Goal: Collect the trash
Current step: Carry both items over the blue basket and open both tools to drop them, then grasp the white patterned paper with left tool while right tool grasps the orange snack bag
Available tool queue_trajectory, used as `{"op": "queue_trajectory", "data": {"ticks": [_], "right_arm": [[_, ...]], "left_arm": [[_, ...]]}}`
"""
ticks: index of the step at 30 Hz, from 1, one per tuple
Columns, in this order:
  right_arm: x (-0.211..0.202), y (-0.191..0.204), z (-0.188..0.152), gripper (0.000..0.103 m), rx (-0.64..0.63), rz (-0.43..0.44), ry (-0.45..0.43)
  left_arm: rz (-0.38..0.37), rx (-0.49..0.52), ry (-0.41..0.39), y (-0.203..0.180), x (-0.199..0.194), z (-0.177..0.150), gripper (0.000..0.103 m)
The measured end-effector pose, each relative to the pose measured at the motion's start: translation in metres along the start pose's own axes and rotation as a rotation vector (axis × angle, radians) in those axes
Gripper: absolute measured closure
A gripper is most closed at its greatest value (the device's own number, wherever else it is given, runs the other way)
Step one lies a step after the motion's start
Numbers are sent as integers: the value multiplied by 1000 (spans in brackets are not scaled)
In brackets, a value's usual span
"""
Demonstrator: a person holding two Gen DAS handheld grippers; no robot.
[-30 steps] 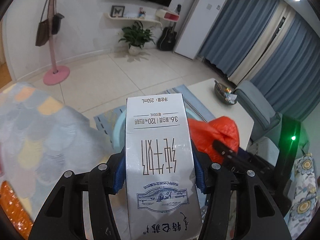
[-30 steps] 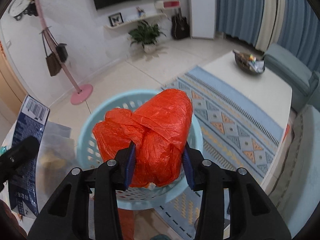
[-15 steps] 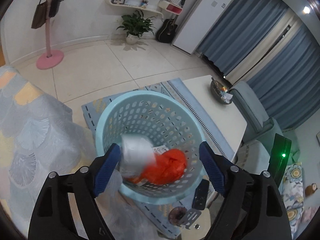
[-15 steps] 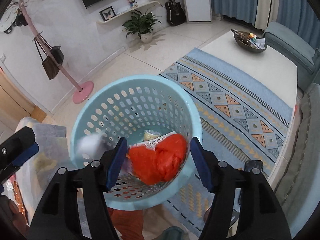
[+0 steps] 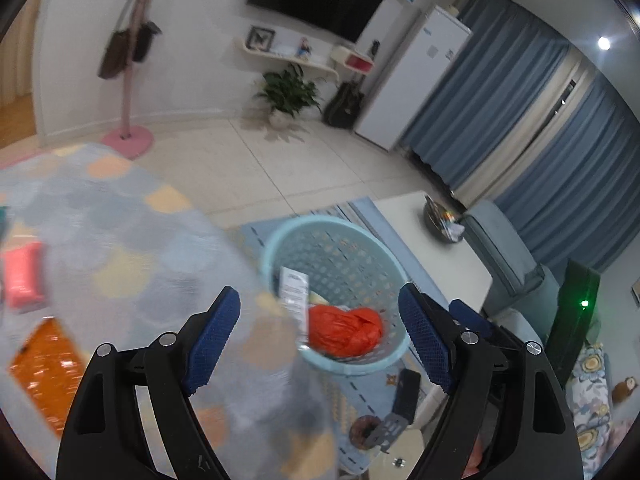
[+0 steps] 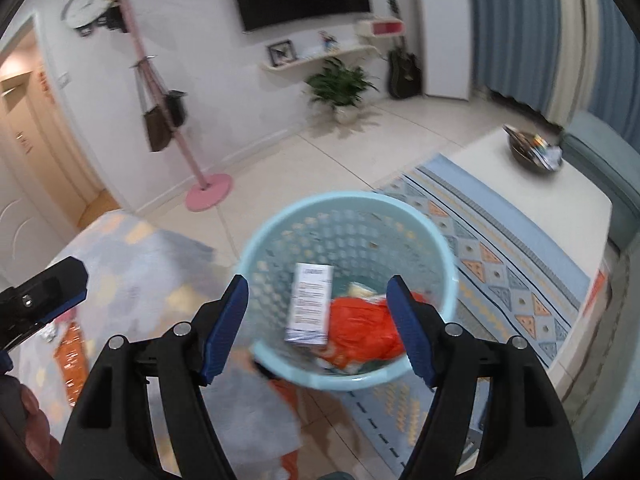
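Trash already lies in the pale blue basket (image 6: 438, 240) on the floor: a milk carton (image 6: 310, 304) leaning on its wall, long axis running up and away, beside a crumpled orange bag (image 6: 362, 334). Both lie below and ahead of the right hand-held gripper (image 6: 318, 320), whose empty jaws are opening. The left hand-held gripper (image 5: 320, 340) is spread and empty, nearer the orange packet (image 5: 40, 372) on the patterned surface (image 5: 120, 240).
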State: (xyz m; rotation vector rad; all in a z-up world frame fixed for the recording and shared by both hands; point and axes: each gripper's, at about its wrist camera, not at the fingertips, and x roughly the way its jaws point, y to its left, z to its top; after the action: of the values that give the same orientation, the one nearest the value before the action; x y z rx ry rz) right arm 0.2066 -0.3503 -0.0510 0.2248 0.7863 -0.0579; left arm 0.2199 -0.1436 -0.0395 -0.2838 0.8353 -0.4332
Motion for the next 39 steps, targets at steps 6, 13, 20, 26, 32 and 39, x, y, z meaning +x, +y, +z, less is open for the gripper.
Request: {"op": "queue_trajectory", "data": {"ticks": [6, 13, 20, 26, 32, 39], "right_arm": [[-23, 66, -10, 33, -128, 83, -26], [-31, 139, -31, 32, -246, 215, -5], [-23, 200, -64, 32, -379, 302, 50], [-9, 235, -95, 32, -457, 361, 107], [2, 255, -114, 32, -519, 350, 108], [11, 261, -118, 28, -542, 317, 122]], "left_arm": [[112, -35, -104, 38, -62, -5, 21], [282, -165, -186, 113, -123, -12, 19], [334, -389, -188, 202, -150, -28, 18], [310, -487, -158, 246, -138, -37, 22], [332, -466, -131, 260, -116, -38, 27], [458, -361, -139, 251, -106, -32, 41]]}}
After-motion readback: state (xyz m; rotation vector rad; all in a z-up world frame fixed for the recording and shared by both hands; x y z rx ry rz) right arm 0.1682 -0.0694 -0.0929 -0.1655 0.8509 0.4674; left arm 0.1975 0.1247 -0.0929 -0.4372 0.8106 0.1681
